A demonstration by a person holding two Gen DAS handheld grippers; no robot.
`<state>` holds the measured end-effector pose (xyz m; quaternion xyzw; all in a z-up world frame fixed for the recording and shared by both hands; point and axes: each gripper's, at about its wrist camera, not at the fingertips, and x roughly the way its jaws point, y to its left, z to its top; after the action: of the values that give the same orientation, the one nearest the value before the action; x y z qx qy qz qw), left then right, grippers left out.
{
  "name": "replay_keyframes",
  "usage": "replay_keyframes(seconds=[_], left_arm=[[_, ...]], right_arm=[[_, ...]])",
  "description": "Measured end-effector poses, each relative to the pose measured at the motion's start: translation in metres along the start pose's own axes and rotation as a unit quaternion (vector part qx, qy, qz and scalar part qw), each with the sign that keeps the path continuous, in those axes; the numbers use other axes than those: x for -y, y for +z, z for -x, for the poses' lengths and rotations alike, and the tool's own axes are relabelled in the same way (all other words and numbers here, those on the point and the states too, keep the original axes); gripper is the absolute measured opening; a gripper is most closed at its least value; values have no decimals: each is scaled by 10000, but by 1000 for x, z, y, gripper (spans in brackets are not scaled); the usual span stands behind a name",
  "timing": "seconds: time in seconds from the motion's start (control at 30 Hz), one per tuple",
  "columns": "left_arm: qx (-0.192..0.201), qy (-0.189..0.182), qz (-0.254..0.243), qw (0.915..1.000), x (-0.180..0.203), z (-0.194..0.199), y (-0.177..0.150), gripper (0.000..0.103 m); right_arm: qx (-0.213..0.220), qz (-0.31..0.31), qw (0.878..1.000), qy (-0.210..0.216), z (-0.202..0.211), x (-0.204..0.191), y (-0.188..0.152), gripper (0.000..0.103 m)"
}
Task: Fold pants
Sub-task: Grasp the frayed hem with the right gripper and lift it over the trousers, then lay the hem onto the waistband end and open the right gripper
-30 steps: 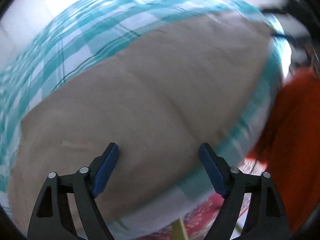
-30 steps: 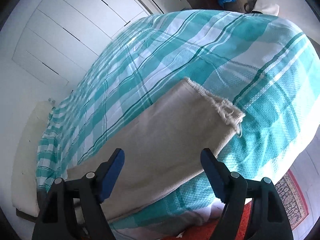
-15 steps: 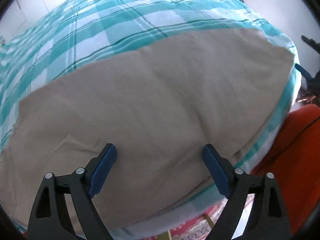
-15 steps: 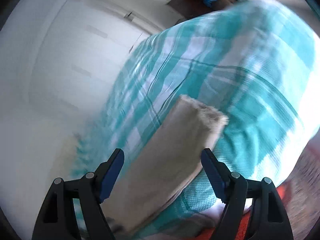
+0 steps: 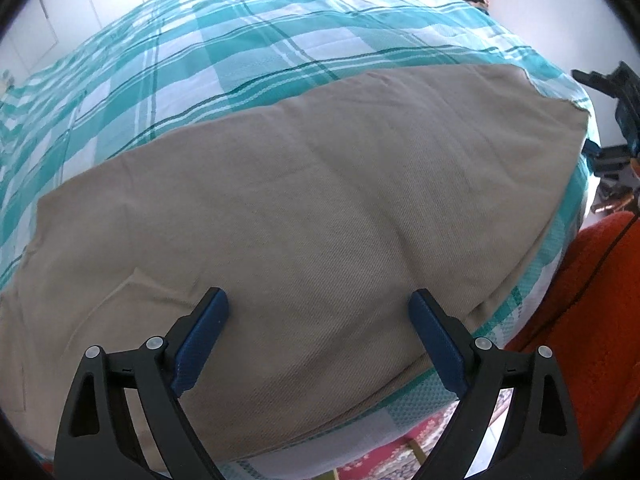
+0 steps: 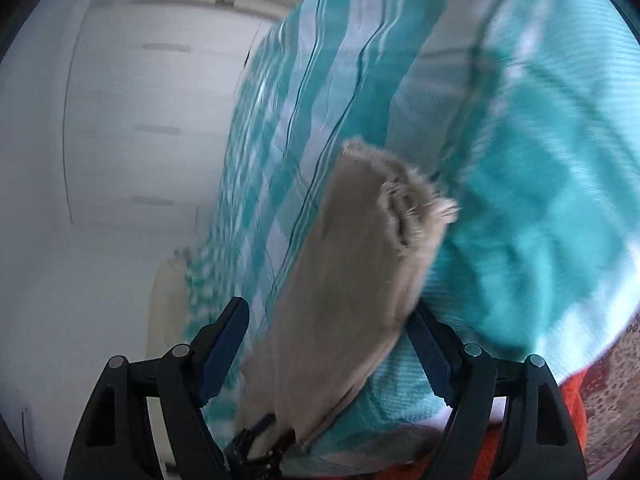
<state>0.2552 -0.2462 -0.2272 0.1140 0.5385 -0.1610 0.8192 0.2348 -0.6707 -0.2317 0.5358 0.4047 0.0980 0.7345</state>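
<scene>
Beige pants [image 5: 304, 208] lie flat along the near edge of a bed with a teal and white checked cover [image 5: 224, 52]. My left gripper [image 5: 318, 324] is open and empty, hovering just above the pants' near edge. In the right wrist view the pants [image 6: 352, 280] run away from me to a frayed hem [image 6: 404, 196]. My right gripper [image 6: 328, 340] is open and empty, its jaws either side of the pants' near part, above the bed edge. The view is tilted and blurred.
An orange-red cloth [image 5: 592, 320] hangs at the right of the bed, over a patterned rug [image 5: 400, 452]. White wardrobe doors [image 6: 152, 120] stand beyond the bed. Dark clutter [image 5: 616, 120] sits at the far right.
The left gripper has steadied over the pants. The right gripper has rolled and swung, so the bed now appears steeply tilted and the pants sit between its jaws.
</scene>
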Motion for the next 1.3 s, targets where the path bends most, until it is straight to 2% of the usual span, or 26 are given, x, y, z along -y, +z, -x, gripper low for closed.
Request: replay_keyframes(seconds=[0.03, 0.07, 0.1, 0.13, 0.17, 0.2, 0.27, 0.37, 0.47, 0.53, 0.7, 0.8, 0.87, 0.97, 1.0, 1.03, 1.07, 1.1, 1.13, 1.2, 1.3], left_arm=[[13, 24, 8, 10000, 1, 0, -1, 93], [32, 61, 15, 10000, 2, -1, -1, 93], [62, 115, 20, 9999, 4, -2, -2, 94], [89, 163, 18, 9998, 5, -2, -4, 94], [130, 215, 13, 9997, 7, -1, -5, 94], [159, 235, 22, 9996, 8, 1, -6, 94], [89, 68, 57, 9999, 6, 8, -6, 94], [-40, -300, 5, 9995, -4, 28, -11, 94], [114, -470, 375, 9981, -40, 53, -21, 94], [203, -490, 727, 9959, -70, 65, -29, 94], [543, -295, 1582, 9855, -154, 94, -53, 94], [735, -252, 2183, 9728, -201, 107, -74, 94], [825, -268, 2639, 9607, -230, 110, -92, 94], [879, -222, 3178, 9438, -264, 104, -120, 94], [883, -196, 3294, 9398, -272, 102, -129, 94], [871, -178, 3407, 9360, -280, 99, -139, 94], [850, -170, 3524, 9318, -287, 95, -149, 94], [835, -167, 3623, 9282, -292, 93, -157, 94], [840, -173, 3722, 9242, -298, 92, -165, 94], [953, -233, 3875, 9166, -310, 95, -175, 94], [1140, -323, 3968, 9102, -317, 99, -175, 94]], right_arm=[[-106, 103, 9999, -75, -6, -3, 3, 78], [-172, 189, 9996, -126, -11, -6, 4, 71], [-297, 295, 9988, -256, -17, -9, 5, 55], [-426, 387, 9968, -553, -24, -11, 6, 45], [-498, 350, 9952, -768, -29, -10, 5, 17], [-539, 336, 9934, -954, -32, -10, 4, 7], [-426, 380, 9930, -1038, -32, -12, 4, 7], [6, 993, 9887, -1120, -17, -42, -8, 7], [202, 1368, 9863, -896, 0, -78, -24, 7], [249, 1766, 9809, -770, 5, -117, -34, 7], [97, 2921, 9544, -608, -11, -234, -75, 7], [-167, 3568, 9326, -508, -34, -291, -116, 7], [-445, 4076, 9109, -462, -62, -327, -157, 7], [-871, 4572, 8839, -449, -104, -349, -212, 8], [-1130, 4695, 8747, -399, -129, -350, -238, 10], [-1289, 4727, 8710, -360, -145, -346, -254, 12], [-1473, 4724, 8685, -305, -164, -340, -268, 28], [-1840, 4628, 8667, -279, -190, -325, -290, 64], [-2083, 4525, 8664, -349, -208, -311, -297, 78], [-2340, 4371, 8666, -558, -232, -283, -314, 82], [-2222, 4179, 8782, -695, -223, -246, -316, 82]])
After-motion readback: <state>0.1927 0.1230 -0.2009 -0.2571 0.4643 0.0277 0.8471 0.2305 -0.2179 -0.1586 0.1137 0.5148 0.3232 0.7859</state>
